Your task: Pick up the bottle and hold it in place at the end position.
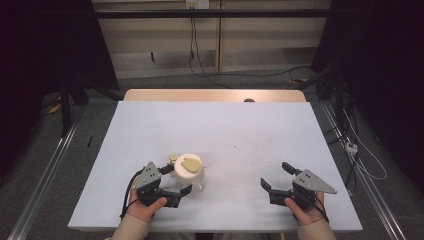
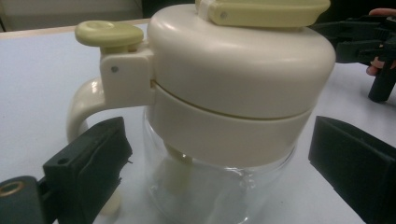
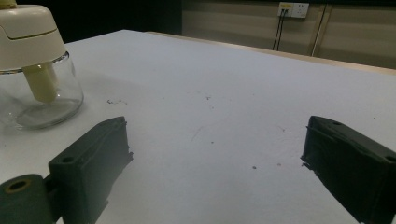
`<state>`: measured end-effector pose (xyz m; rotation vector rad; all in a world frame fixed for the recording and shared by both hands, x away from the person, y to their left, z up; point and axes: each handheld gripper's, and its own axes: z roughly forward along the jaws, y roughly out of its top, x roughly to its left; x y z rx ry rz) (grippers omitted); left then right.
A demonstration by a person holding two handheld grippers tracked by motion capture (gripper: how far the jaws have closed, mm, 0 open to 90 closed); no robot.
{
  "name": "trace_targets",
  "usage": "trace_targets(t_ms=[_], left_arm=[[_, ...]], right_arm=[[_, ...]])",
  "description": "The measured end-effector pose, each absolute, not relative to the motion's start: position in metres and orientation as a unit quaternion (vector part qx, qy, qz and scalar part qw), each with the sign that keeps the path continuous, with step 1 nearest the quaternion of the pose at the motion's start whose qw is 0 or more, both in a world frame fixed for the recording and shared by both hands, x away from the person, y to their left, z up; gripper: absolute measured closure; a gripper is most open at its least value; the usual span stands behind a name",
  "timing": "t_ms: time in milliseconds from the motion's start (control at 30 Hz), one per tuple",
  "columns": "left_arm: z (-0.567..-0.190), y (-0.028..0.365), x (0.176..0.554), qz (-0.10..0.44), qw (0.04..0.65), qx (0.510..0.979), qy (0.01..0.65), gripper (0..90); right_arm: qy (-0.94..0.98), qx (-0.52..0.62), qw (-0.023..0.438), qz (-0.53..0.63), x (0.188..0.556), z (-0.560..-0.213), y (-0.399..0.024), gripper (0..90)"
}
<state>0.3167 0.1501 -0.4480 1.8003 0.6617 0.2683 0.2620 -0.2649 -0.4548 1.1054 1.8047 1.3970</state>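
Note:
A clear glass jug [image 1: 190, 173] with a cream lid, a side handle and a pale yellow-green knob stands on the white table [image 1: 225, 125], left of centre near the front. My left gripper [image 1: 176, 181] is open, with its jaws on either side of the jug's near left. In the left gripper view the jug [image 2: 233, 93] stands close up between the two black jaws of the left gripper [image 2: 215, 140], which do not touch it. My right gripper [image 1: 277, 176] is open over bare table at the front right, holding nothing. In the right gripper view the jug [image 3: 32, 65] stands far left of the right gripper [image 3: 217, 133].
A wooden strip [image 1: 215, 95] runs along the table's far edge. Cables and a power strip [image 1: 351, 147] lie on the floor to the right. Metal rails [image 1: 45, 175] flank the table. Small dark specks [image 3: 205, 100] mark the table's middle.

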Motion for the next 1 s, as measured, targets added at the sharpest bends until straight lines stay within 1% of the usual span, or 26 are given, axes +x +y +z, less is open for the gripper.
trace_targets(t_ms=[1000], left_arm=[[-0.455, 0.116, 0.321, 0.162, 0.536, 0.769, 0.307, 3.1]], right_arm=[[0.679, 0.417, 0.298, 0.525, 0.262, -0.454, -0.265, 6.6]])
